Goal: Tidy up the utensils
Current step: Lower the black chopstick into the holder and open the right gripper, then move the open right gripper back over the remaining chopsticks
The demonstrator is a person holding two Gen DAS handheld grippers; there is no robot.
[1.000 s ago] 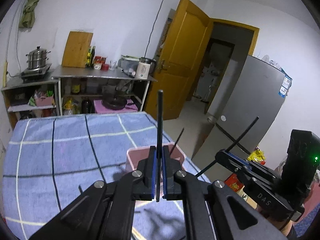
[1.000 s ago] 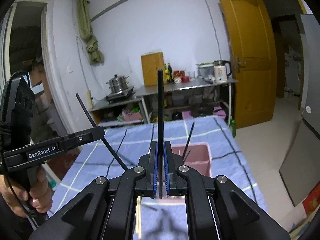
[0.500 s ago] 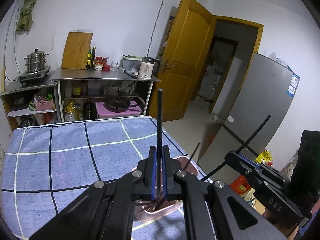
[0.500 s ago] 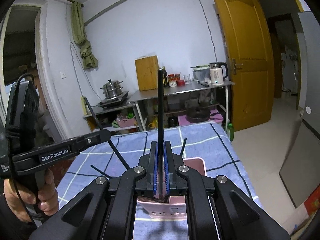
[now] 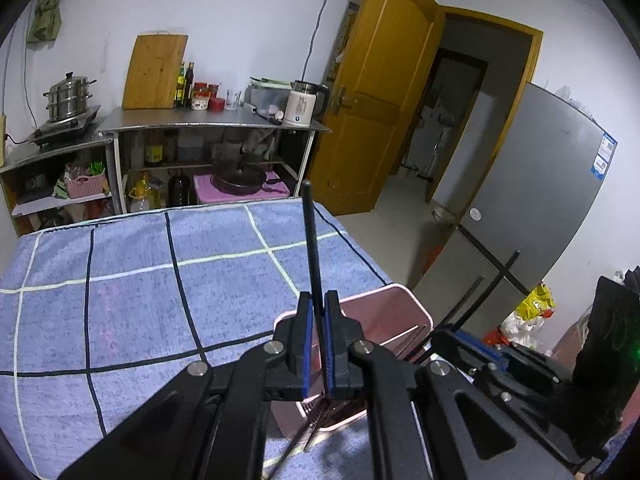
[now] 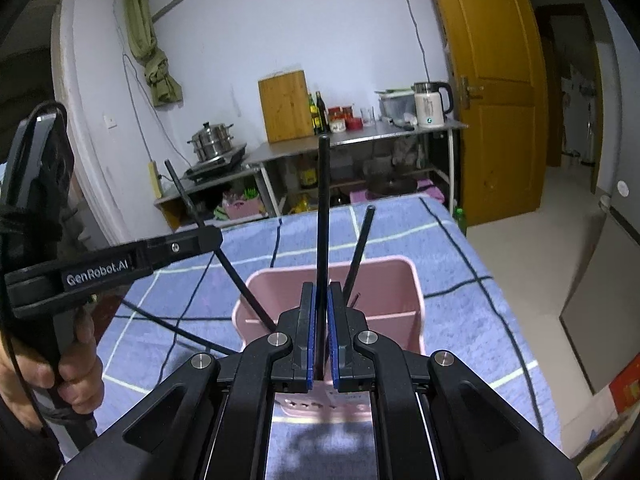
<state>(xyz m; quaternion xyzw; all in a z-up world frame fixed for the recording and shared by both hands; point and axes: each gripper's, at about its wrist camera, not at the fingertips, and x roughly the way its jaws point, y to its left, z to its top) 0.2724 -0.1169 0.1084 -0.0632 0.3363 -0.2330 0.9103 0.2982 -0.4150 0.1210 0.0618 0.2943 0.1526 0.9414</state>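
I have a black chopstick point(image 5: 313, 248) clamped in my left gripper point(image 5: 316, 344) and another chopstick point(image 6: 322, 216) in my right gripper point(image 6: 320, 344), both above the pink bin point(image 6: 412, 292). Next, lower the tips inside, then release.

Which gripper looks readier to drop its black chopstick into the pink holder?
Probably the right gripper: its chopstick hangs straight over the pink holder. The left gripper reaches in from the side, with its chopstick slanting.
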